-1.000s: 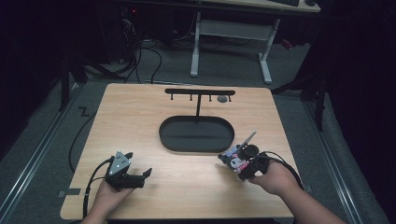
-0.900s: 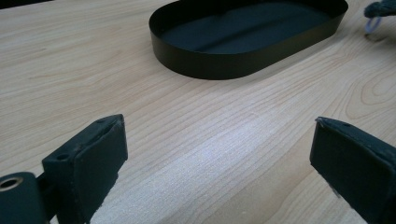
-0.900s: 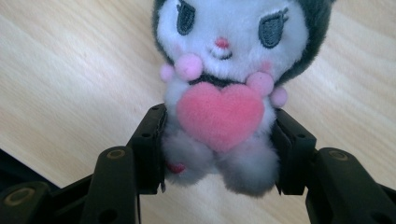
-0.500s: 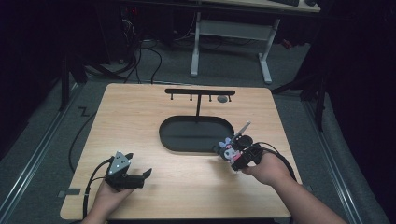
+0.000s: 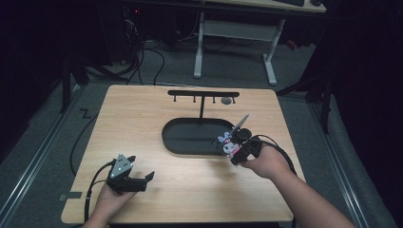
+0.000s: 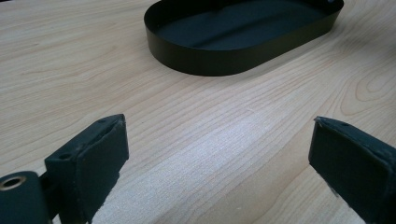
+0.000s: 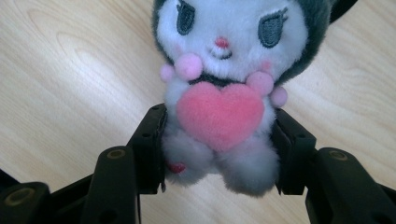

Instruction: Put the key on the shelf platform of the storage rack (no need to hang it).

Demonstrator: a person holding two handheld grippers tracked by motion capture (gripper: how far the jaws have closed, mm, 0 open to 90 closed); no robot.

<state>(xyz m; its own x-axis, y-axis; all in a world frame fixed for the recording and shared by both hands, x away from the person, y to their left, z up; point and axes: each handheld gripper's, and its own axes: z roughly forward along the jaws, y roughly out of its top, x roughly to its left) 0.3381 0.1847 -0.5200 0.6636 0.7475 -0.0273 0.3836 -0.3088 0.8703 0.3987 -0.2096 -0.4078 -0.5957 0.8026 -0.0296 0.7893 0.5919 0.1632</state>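
At the tray's right rim, my right gripper [image 5: 234, 145] is clenched on the plush toy [image 7: 219, 88], held just above the wood table [image 5: 142, 118]. My left gripper [image 5: 138, 178] rests released, grasping nothing. I judge pickup done; placement, perhaps into the black oval tray [image 5: 190, 145], remains.

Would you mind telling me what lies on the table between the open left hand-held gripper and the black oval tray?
Nothing: between the left hand-held gripper and the black oval tray there is just bare wooden tabletop, as the left gripper view shows.
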